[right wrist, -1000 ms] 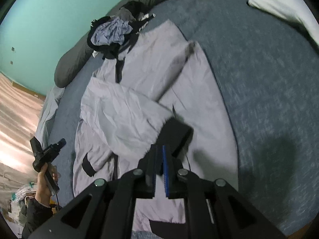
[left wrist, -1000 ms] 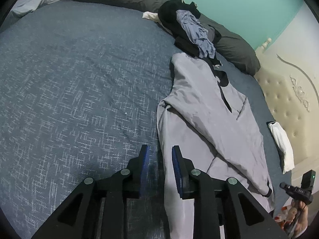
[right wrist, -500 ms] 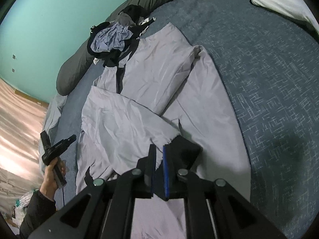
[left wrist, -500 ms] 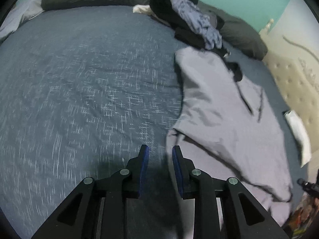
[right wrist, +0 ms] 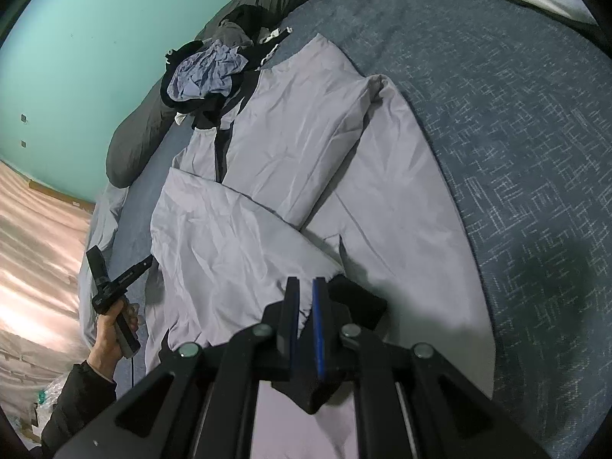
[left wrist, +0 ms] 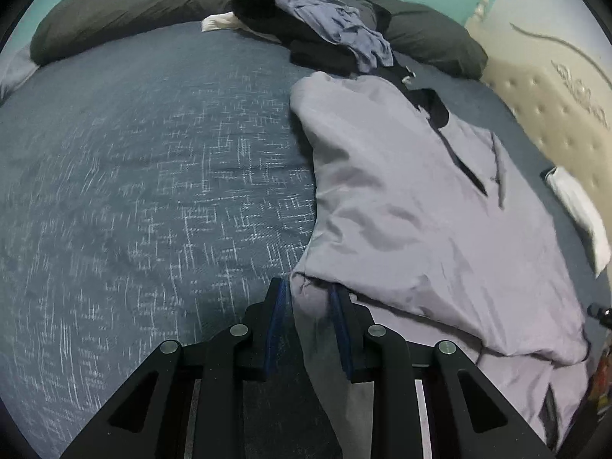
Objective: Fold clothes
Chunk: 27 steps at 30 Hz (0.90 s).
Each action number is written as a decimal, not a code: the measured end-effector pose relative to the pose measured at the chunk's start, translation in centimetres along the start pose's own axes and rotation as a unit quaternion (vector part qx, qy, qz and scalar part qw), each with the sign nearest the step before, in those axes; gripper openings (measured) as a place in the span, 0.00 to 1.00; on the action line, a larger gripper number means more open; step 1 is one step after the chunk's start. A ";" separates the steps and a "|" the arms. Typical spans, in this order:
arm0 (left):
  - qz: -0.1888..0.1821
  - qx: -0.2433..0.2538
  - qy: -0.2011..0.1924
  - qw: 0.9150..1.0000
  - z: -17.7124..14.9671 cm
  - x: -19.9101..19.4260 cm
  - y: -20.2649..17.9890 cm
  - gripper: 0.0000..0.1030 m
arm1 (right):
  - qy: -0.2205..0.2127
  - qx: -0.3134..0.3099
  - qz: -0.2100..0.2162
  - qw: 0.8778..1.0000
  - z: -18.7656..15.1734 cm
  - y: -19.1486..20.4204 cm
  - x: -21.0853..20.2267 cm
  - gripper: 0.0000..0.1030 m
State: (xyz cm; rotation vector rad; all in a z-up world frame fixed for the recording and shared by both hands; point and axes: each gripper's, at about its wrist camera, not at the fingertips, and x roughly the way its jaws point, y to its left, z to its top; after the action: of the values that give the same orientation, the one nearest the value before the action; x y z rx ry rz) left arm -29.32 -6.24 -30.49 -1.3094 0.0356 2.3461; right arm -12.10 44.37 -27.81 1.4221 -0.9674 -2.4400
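Two fingers (left wrist: pixel 338 308) of the left gripper (left wrist: pixel 308 306) straddle the grey jacket's (left wrist: pixel 413 206) edge, ungripped; right gripper (right wrist: pixel 302 302) clenches its cuff.

One pale grey jacket (left wrist: pixel 401 199) lies spread on the one blue bedspread (left wrist: pixel 153 176). One heap of dark and blue clothes (left wrist: pixel 317 26) sits at its far end. Two dark grey pillows (left wrist: pixel 126 7) line the wall. One white folded item (left wrist: pixel 581 206) lies apart. Two grippers show: the left gripper (left wrist: pixel 308 298) and the right gripper (right wrist: pixel 305 294).
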 end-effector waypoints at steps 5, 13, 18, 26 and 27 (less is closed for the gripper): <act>0.041 0.011 -0.012 0.999 0.5 -0.4 0.0 0.05 | 0.002 0.000 0.002 1.000 -0.3 0.0 0.2 0.06; 0.025 -0.024 -0.003 0.999 1.4 -0.2 1.6 0.04 | 0.007 0.000 -0.004 1.000 -0.4 -0.7 0.9 0.06; 0.018 -0.046 0.010 0.999 1.0 0.6 2.6 0.04 | 0.010 0.003 -0.003 1.000 -0.6 -0.9 1.1 0.06; -0.029 -0.094 0.000 0.995 -0.1 -0.5 3.9 0.06 | 0.018 0.003 -0.002 1.000 -0.8 -1.1 1.5 0.06; -0.030 -0.097 -0.002 0.995 -0.3 -0.8 4.0 0.06 | 0.019 0.004 -0.002 1.000 -0.8 -1.0 1.6 0.06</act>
State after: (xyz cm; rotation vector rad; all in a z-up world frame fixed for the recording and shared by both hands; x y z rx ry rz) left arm -30.32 -10.25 -30.74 -1.3755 -0.2341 2.3479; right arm -12.13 44.14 -29.84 1.4680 -0.9684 -2.4054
